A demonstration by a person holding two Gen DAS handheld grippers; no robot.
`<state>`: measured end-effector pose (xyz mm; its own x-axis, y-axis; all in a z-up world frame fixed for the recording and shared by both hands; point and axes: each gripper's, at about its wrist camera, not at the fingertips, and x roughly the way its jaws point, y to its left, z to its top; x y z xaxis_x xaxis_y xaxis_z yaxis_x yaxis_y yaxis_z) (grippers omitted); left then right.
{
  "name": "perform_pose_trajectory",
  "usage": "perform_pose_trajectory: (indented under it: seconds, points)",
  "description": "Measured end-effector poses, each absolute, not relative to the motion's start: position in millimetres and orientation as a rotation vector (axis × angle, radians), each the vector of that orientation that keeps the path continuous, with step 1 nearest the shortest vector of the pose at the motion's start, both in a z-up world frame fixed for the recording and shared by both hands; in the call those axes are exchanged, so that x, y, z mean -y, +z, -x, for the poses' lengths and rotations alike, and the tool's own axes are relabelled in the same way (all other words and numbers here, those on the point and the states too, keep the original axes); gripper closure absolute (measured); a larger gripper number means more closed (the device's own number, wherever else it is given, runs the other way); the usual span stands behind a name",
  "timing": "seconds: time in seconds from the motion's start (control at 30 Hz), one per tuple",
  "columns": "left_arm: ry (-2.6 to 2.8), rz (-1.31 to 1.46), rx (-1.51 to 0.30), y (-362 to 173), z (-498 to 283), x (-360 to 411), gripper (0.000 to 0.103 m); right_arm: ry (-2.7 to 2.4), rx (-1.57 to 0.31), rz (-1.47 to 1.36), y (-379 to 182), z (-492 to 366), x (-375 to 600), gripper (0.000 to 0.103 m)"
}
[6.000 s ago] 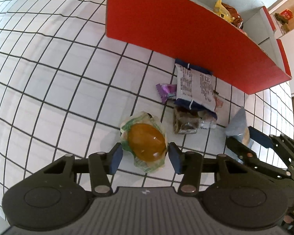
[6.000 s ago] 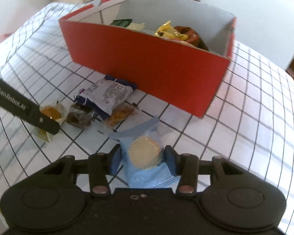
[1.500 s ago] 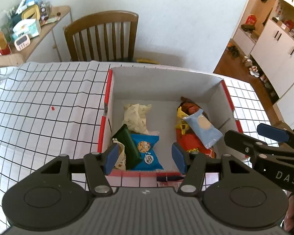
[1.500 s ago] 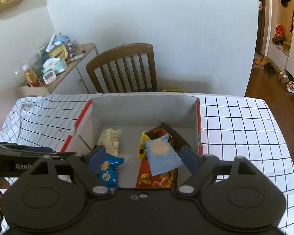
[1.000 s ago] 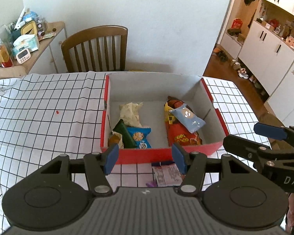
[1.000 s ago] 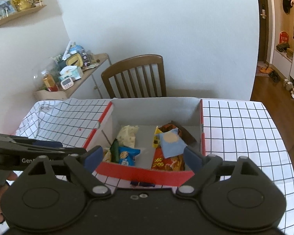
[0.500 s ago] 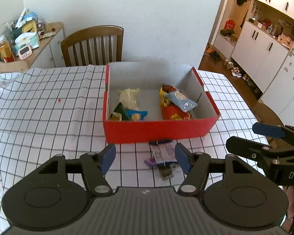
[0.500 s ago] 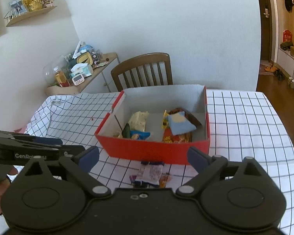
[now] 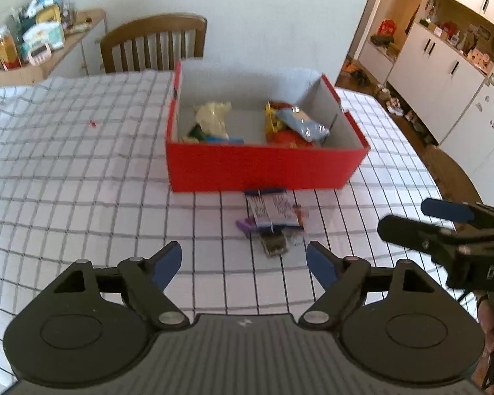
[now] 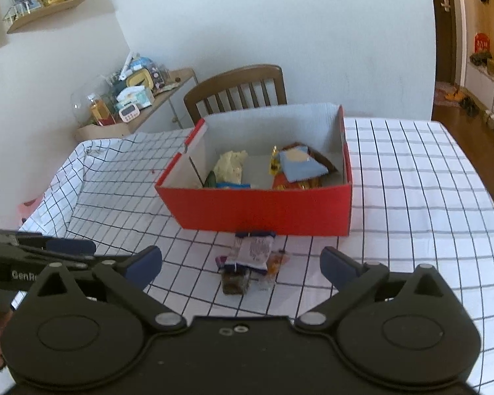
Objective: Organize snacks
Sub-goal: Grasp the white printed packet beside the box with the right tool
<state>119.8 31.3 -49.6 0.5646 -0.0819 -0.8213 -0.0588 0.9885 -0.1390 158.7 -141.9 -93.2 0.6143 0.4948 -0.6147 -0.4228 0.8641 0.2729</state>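
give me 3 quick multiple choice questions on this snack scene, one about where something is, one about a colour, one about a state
1. Where is the pile of loose snacks?
A. inside the box
B. on the tablecloth in front of the box
C. on the chair

2. What colour is the outside of the box?
A. red
B. green
C. yellow

3. What state are the two tools in?
A. both shut on snacks
B. one holds a packet
C. both open and empty

Answers:
1 B, the packets lie on the checked tablecloth just before the box's front wall.
2 A, its front wall is red.
3 C, the left tool and right tool have their fingers spread with nothing between them.
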Motion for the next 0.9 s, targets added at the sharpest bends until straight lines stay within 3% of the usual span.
perform_pose_trajectory:
  seconds: [0.33, 0.67, 0.9]
  points:
    - [0.029, 0.18, -1.064, -92.2, -131.1, -12.0, 0.019, 0.48, -0.893, -0.159, -130.3, -189.6, 146.5, 0.0]
    - [0.151, 0.196, -1.044, -116.4, -148.7, -3.6, 0.019, 0.463, -0.984, -0.075, -149.1, -242.2, 109.6, 0.001]
    - [0.24, 0.22, -1.023, -121.9, -151.6, -12.2, 0.019, 0.47, -1.024, 0.008, -163.8, -267.8, 73.8, 0.007]
